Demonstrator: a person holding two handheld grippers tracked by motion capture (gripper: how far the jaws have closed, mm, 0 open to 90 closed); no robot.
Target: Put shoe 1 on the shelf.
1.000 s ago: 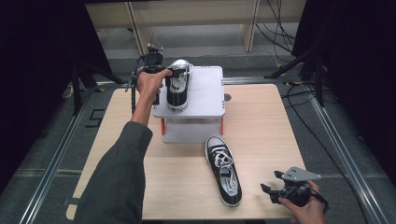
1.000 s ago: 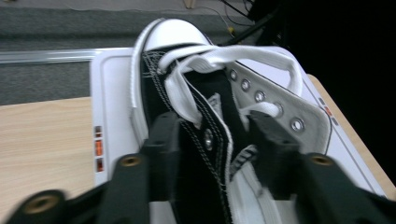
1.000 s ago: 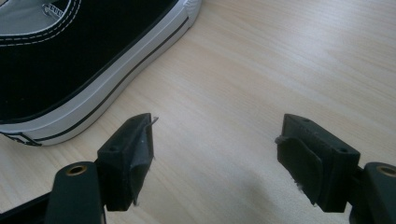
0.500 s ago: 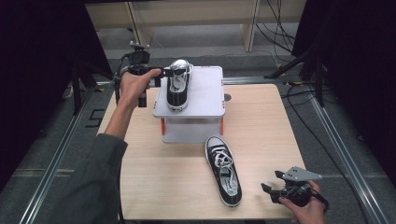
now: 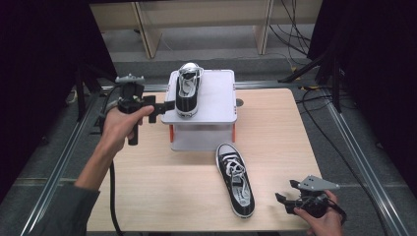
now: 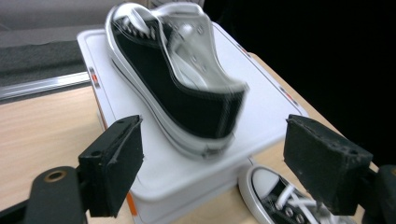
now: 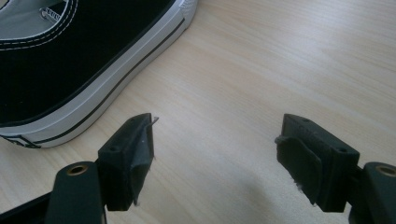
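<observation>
1. Nearest to you, your right gripper (image 5: 287, 200) is resting low over the pale wooden table (image 5: 275, 128) with its jaws spread and nothing between them.
2. Just to its left, a black canvas sneaker with white rubber sole and white laces (image 5: 237, 178) is lying flat on the table, toe toward the white platform.
3. Farther off, your left gripper (image 5: 163, 108) is hovering at the left edge of the white raised platform (image 5: 216, 93); its jaws have just been opening and are now standing wide, gripping nothing.
4. On that platform the matching black canvas sneaker (image 5: 188, 89) is sitting upright, heel facing the left gripper, apart from its pads.
5. You are likely dealing with a light shoe: soft, yielding canvas, a stiffer grippy sole. The firm heel or collar rim probably offers the surest hold.
</observation>
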